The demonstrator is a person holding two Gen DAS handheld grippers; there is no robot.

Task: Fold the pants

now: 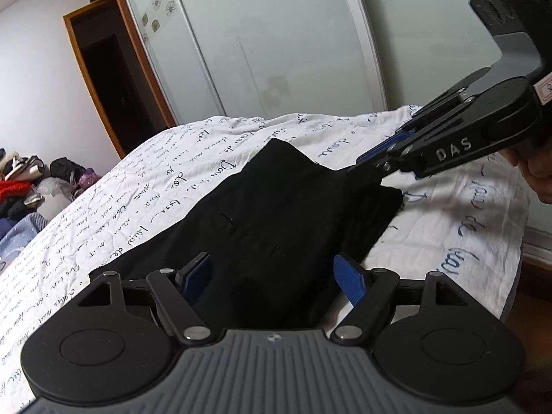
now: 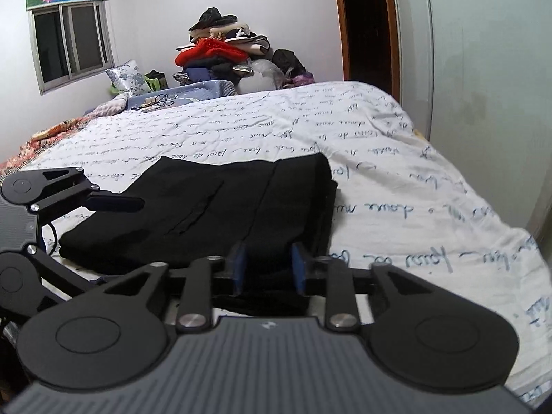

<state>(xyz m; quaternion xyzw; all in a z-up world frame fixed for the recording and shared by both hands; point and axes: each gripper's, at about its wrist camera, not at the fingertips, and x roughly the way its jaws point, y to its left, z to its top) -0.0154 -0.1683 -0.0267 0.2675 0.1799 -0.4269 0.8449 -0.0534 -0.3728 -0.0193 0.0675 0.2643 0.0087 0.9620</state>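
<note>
The black pants (image 1: 262,214) lie folded in a thick wad on the white bedcover with blue writing (image 1: 145,186). My left gripper (image 1: 272,276) stands open, its blue pads wide apart on either side of the near edge of the pants. My right gripper (image 1: 365,165) comes in from the right, and its jaws pinch the far right corner of the pants. In the right wrist view the pants (image 2: 214,207) fill the space between my right gripper's blue pads (image 2: 269,269), which hold a fold of cloth. The left gripper (image 2: 114,203) shows at the left edge there.
Sliding glass wardrobe doors (image 1: 276,51) stand behind the bed. An open wooden doorway (image 1: 103,79) is at the left. A pile of clothes (image 2: 227,55) sits at the head of the bed, below a window (image 2: 72,41). The bed's edge (image 1: 510,262) drops off at the right.
</note>
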